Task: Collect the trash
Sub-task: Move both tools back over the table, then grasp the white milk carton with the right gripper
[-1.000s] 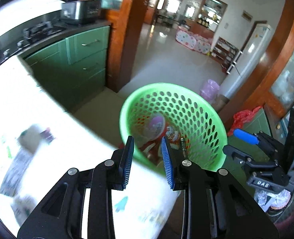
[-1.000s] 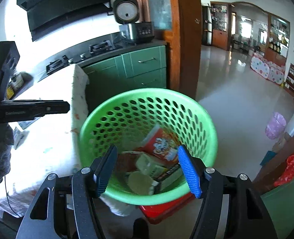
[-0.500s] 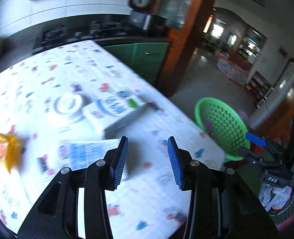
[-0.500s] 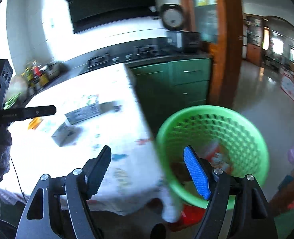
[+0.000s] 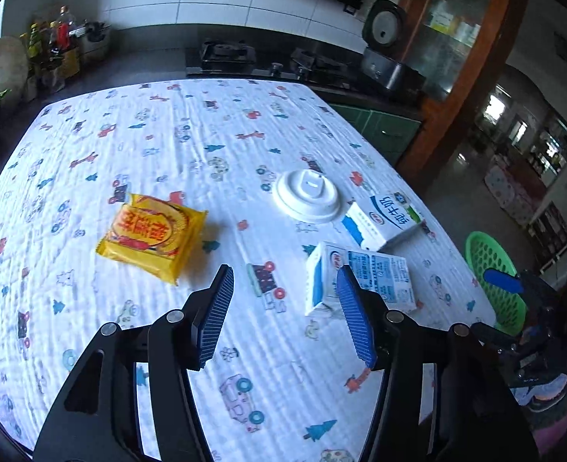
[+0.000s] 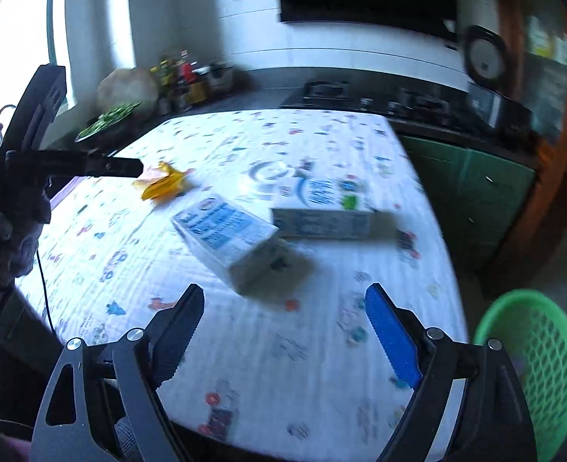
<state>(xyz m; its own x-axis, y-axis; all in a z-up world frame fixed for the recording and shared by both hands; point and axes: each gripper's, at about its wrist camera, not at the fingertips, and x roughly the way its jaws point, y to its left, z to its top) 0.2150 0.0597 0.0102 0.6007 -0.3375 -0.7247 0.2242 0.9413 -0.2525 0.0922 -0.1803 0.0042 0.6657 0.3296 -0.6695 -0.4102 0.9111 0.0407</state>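
Note:
On the patterned tablecloth (image 5: pixel 160 142) lie a yellow snack packet (image 5: pixel 150 236), a white round lid (image 5: pixel 307 195) and two white-and-blue milk cartons (image 5: pixel 360 277) (image 5: pixel 385 220). My left gripper (image 5: pixel 285 287) hovers over the cloth between the packet and the nearer carton, its jaws opening with nothing between them. My right gripper (image 6: pixel 283 308) hangs above the table's near edge in front of the nearer carton (image 6: pixel 227 233), jaws opening and empty. The second carton (image 6: pixel 322 208) and the packet (image 6: pixel 164 184) lie beyond. The green perforated basket (image 6: pixel 537 362) stands on the floor to the right.
A dark counter with a stove (image 5: pixel 229 54), a rice cooker (image 5: pixel 387 50), and bottles (image 5: pixel 52 46) runs behind the table. Green cabinets (image 6: pixel 472 181) and a wooden door frame (image 5: pixel 460 77) stand to the right. The other gripper's body shows at each view's edge.
Both grippers swung away from the green basket to above the table, and both sets of jaws spread wider. The basket, central a second ago, now sits at the right edge.

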